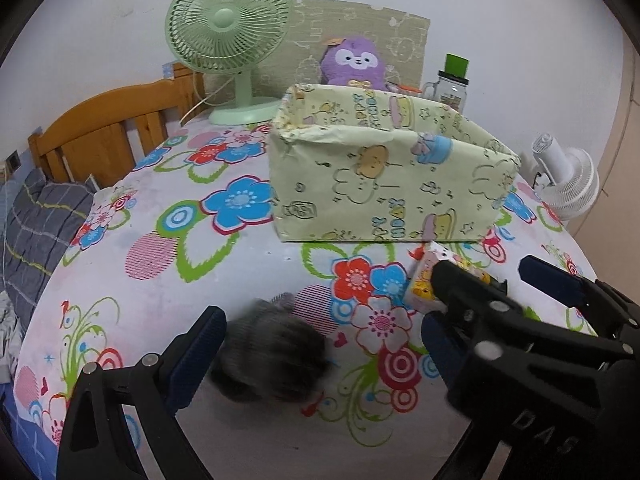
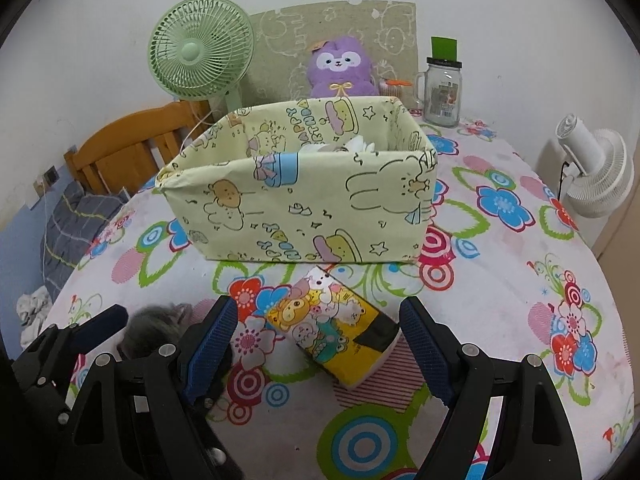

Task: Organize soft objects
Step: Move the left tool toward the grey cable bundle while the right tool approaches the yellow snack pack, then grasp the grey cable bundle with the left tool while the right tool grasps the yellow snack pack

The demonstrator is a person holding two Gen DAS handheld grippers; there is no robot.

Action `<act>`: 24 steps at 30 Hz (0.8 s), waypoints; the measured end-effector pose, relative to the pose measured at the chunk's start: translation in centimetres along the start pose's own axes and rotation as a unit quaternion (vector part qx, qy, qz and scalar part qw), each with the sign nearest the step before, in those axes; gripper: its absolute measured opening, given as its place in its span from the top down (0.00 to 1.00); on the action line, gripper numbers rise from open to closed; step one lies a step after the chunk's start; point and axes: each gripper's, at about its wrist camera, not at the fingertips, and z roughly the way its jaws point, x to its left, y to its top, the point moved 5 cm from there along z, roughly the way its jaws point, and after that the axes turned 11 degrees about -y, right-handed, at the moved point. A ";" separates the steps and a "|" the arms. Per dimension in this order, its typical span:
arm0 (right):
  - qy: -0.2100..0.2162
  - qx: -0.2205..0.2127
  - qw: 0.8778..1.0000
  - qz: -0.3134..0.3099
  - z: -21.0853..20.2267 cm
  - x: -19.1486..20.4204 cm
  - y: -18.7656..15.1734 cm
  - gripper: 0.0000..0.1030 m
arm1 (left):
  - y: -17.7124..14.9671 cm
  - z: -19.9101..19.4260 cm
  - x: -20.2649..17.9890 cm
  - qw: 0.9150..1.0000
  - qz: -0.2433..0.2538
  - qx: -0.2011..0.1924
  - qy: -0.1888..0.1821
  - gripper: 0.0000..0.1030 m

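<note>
Soft objects still out on the counter [image 2: 520, 312] number two: a grey fuzzy item [image 1: 272, 354], blurred and hard to identify, and a cartoon-printed tissue pack [image 2: 340, 328]. Both lie toward the counter's near edge, in front of the paper-covered box [image 2: 304, 204], which stands nearer the middle and already holds something white, barely visible over its rim.

The left gripper [image 1: 324, 356] is spread wide with the grey item between its fingers, closer to the left one; whether that finger touches it I cannot tell. The right gripper [image 2: 320, 340] is also spread, its fingers flanking the tissue pack without touching it. The pack lies at an angle to the fingers.

Risks, as I judge them: the two grippers sit very close, the right one crowding the left's right finger, so closing or lifting together could make them collide. The skewed pack may twist or squirt out when pinched at its corners. The fuzzy item could compress and slip from a shallow pinch. The box looks light, so a low carry could catch its near wall and shove it toward the purple plush [image 2: 340, 68] and glass jar [image 2: 440, 96] at the far edge.
</note>
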 end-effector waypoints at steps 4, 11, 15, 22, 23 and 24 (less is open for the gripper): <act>-0.003 0.004 1.000 -0.004 0.3 0.4 0.2 0.17 | 0.0 0.4 1.3 1.000 -0.016 0.009 0.002 0.08; -0.009 0.016 1.000 -0.009 1.2 0.9 -0.1 0.17 | -0.8 1.6 2.5 0.998 -0.042 0.037 -0.010 0.40; -0.014 0.024 1.000 -0.011 1.8 0.8 -0.3 0.17 | -0.7 1.7 1.8 0.999 -0.033 0.034 -0.020 0.40; -0.027 0.035 0.999 -0.021 2.9 0.3 -0.3 0.17 | -0.6 2.6 -0.3 0.999 -0.004 0.037 -0.037 0.40; -0.028 0.040 0.999 -0.024 3.3 0.3 -0.3 0.17 | -0.5 2.8 -0.6 0.999 0.000 0.037 -0.039 0.40; -0.026 0.046 0.998 -0.026 3.6 0.3 -0.3 0.17 | -0.4 3.0 -0.7 0.999 0.004 0.037 -0.038 0.40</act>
